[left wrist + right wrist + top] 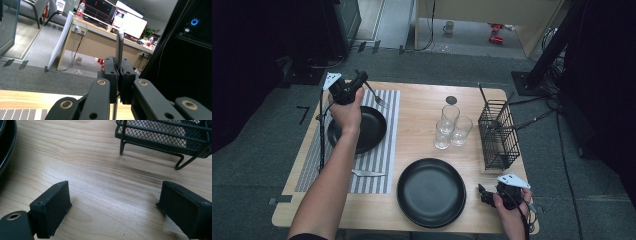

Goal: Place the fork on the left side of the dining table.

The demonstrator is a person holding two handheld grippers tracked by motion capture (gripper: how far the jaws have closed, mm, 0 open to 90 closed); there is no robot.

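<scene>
My left gripper [360, 80] is held above the far left of the table, over the far edge of the striped placemat [377, 155]. It is shut on a metal fork [376, 96], whose tines slope down toward the mat. In the left gripper view the fork's handle [119, 46] rises straight up out of the closed gripper [119, 68]. A black plate [371, 131] lies on the mat under that hand. My right gripper [484, 195] rests at the near right corner, open, with bare wood between its pads [53, 205]; in its own view the gripper [115, 195] holds nothing.
A knife [368, 173] lies on the mat's near end. A second black plate [431, 192] sits front centre, just left of the right gripper. Three glasses [452, 127] stand mid-table. A black wire rack [498, 135] [160, 135] stands at the right. A dark round disc [451, 100] lies farther back.
</scene>
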